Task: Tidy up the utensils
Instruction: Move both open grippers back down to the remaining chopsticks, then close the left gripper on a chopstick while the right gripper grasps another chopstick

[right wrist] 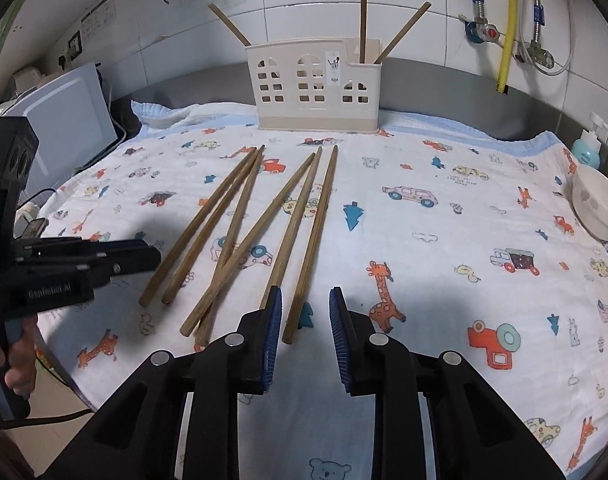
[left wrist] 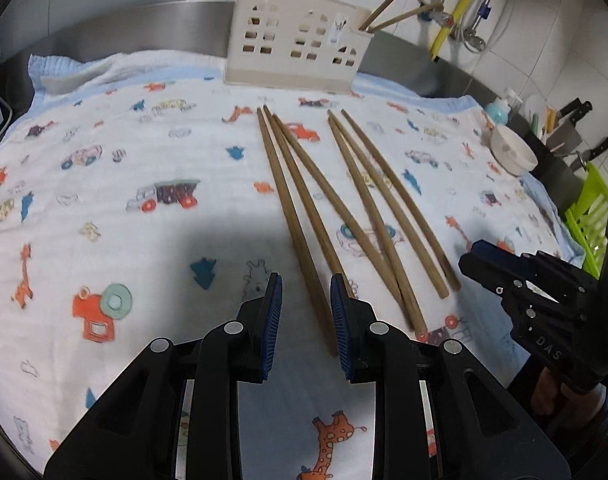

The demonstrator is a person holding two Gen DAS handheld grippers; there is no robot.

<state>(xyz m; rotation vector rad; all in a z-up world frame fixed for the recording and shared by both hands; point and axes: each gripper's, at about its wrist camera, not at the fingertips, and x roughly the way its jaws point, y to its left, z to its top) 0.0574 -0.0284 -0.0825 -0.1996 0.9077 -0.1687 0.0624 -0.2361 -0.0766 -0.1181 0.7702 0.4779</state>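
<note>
Several brown wooden chopsticks [left wrist: 356, 208] lie loose on a patterned cloth [left wrist: 103, 168]; they also show in the right wrist view [right wrist: 263, 224]. A cream utensil holder [left wrist: 299, 40] stands at the back with three chopsticks upright in it; it also shows in the right wrist view [right wrist: 316, 84]. My left gripper [left wrist: 306, 284] is open and empty, its jaws either side of the near end of the leftmost chopstick. My right gripper [right wrist: 306, 296] is open and empty, just above the near end of the rightmost chopstick [right wrist: 310, 244]. Each gripper shows at the edge of the other's view.
A white bowl [right wrist: 596, 204] sits at the cloth's right edge beside a blue soap bottle [right wrist: 588, 148]. A green rack [left wrist: 588, 216] and knives [left wrist: 576, 120] are at the far right. A white appliance [right wrist: 63, 120] stands left. Pipes [right wrist: 504, 20] run down the tiled wall.
</note>
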